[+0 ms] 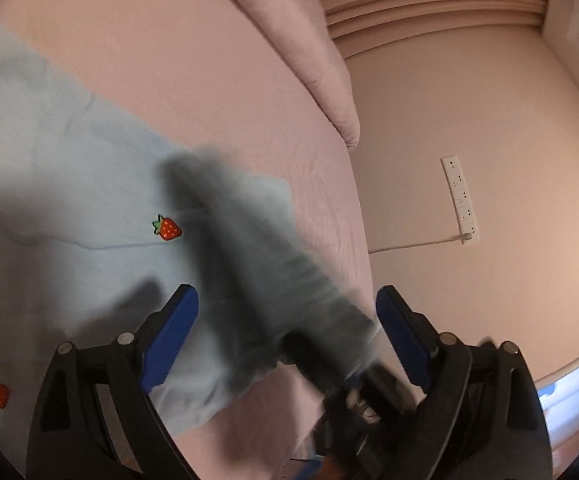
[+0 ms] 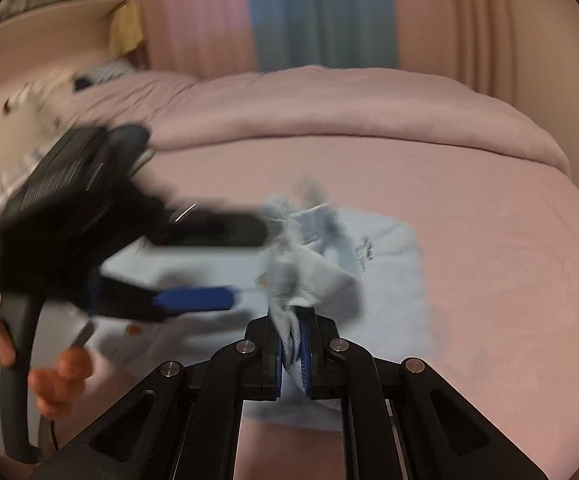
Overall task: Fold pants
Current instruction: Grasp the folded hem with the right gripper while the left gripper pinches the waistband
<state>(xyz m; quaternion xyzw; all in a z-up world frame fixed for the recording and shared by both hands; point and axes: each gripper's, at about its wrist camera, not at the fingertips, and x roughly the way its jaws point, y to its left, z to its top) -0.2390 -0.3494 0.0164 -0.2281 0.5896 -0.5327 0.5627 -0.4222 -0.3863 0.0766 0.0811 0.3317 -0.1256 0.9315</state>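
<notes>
Light blue pants (image 1: 69,168) with strawberry prints (image 1: 167,228) lie spread on the pink bed (image 1: 193,60), near its edge. Right gripper (image 2: 294,344) has its jaws pinched tight on a bunched wad of the pants fabric (image 2: 301,276), lifting that part off the bed while the rest stays flat. Left gripper (image 1: 287,332) has its jaws wide apart, nothing between them; seen from the right wrist view it reaches in toward the raised bunch (heavy motion blur, so whether a finger touches cloth I cannot tell). A dark blurred shape (image 1: 257,264) crosses the left wrist view in front of the jaws, probably the right gripper's body, not sure. Hand (image 2: 21,356) on the left gripper's handle shows at lower left.

Judgement: step in hand looks like getting a second grip so the fold can be carried over. To do it well: left jaws should take the edge beside the right grip, not the same wad, catching all layers. Then pull the two grips apart to take slack out before laying over. Keep the lift low so the flat part doesn't drag (bed sheet is soft, it may wrinkle along). Risk: a bunched grip gives a crooked fold line.
</notes>
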